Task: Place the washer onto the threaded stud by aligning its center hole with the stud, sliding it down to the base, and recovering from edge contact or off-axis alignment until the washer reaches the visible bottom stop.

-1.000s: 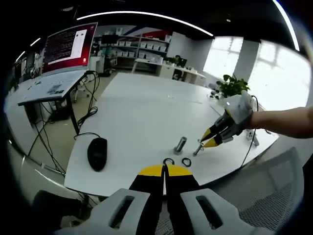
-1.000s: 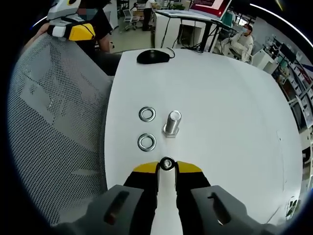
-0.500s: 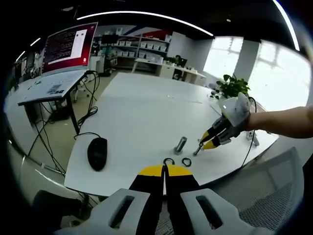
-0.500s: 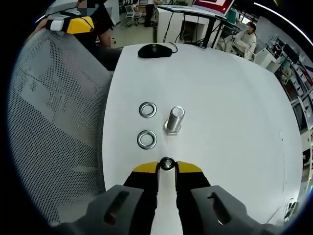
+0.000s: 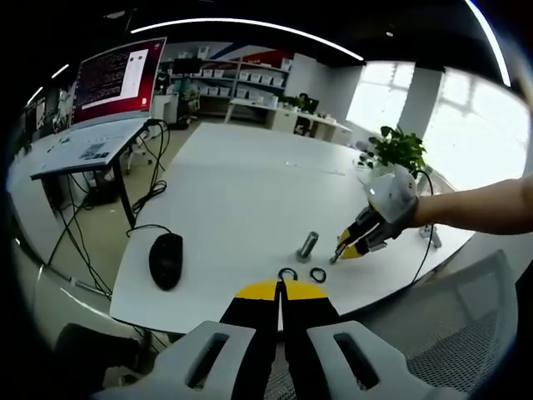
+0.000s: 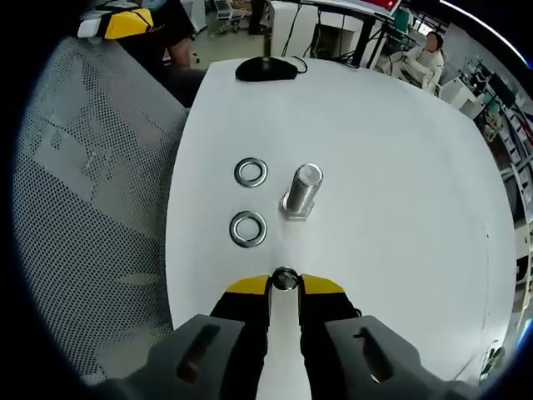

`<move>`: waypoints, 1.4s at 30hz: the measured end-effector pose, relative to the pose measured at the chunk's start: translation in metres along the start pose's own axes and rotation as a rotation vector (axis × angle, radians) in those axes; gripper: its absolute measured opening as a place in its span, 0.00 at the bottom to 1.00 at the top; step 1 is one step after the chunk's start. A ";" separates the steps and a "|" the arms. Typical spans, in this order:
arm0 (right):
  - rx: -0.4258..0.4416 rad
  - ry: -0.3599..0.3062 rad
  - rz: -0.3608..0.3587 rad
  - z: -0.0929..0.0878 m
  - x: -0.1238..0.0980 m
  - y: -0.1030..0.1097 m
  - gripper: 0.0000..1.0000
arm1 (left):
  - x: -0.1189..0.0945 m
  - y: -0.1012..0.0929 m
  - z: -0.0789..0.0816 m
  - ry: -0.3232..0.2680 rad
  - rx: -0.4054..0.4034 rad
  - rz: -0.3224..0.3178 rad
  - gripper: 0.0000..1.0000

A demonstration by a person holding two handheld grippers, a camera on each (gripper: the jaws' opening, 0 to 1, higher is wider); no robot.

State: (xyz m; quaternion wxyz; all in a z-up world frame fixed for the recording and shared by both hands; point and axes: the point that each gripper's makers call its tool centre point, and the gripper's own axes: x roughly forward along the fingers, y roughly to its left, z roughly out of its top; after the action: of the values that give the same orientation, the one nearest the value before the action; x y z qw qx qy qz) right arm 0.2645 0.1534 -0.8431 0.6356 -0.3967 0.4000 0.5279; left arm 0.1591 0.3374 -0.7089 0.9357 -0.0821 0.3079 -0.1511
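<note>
We hold a washer (image 6: 285, 279) pinched in the right gripper (image 6: 285, 284), fingers narrow. The threaded stud (image 6: 301, 191) ahead has drawn closer since a second ago; alignment comes next. Left gripper (image 5: 281, 289) fingers together, empty. Two spare washers (image 6: 247, 228) lie left of the stud on the worktop (image 6: 400, 183).

Open office, white table (image 5: 241, 192), bright windows (image 5: 466, 142), shelving (image 5: 241, 83), mesh chair (image 6: 83, 192), ceiling light strips
</note>
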 end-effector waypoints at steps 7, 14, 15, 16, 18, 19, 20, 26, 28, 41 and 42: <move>-0.001 0.023 -0.004 -0.006 0.009 0.000 0.14 | 0.000 0.000 0.000 -0.002 -0.001 0.000 0.00; -0.023 0.060 0.010 -0.013 0.016 0.005 0.14 | 0.000 0.001 0.000 0.002 0.000 0.000 0.00; -0.020 0.053 0.011 -0.012 0.015 0.005 0.14 | 0.000 0.001 0.000 0.002 0.000 0.000 0.00; -0.016 0.051 0.009 -0.012 0.014 0.005 0.14 | 0.000 0.001 0.000 0.002 0.000 0.000 0.00; -0.008 0.055 0.014 -0.011 0.014 0.005 0.14 | 0.001 0.001 0.000 0.003 0.000 0.000 0.00; -0.008 0.056 0.016 -0.012 0.013 0.005 0.14 | 0.001 0.000 0.000 0.002 0.000 0.000 0.00; -0.014 0.057 0.021 -0.012 0.013 0.005 0.14 | 0.001 0.000 0.000 0.002 0.000 0.001 0.00; 0.044 0.033 0.044 -0.017 0.014 0.006 0.23 | 0.001 0.000 0.000 0.002 -0.001 0.001 0.00; 0.026 0.036 0.025 -0.021 0.013 0.001 0.29 | 0.001 0.000 0.001 0.002 -0.001 0.001 0.00; 0.079 -0.024 0.016 -0.029 -0.016 0.006 0.32 | 0.001 -0.001 0.000 0.003 0.002 -0.002 0.00; 0.110 -0.059 0.022 -0.026 -0.021 0.008 0.32 | 0.001 -0.001 0.000 0.003 0.002 -0.002 0.00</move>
State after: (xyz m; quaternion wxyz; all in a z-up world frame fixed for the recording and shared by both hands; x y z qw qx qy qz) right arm 0.2522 0.1232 -0.8341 0.6620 -0.3408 0.4140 0.5236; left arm 0.1597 0.3357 -0.7090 0.9353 -0.0812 0.3090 -0.1522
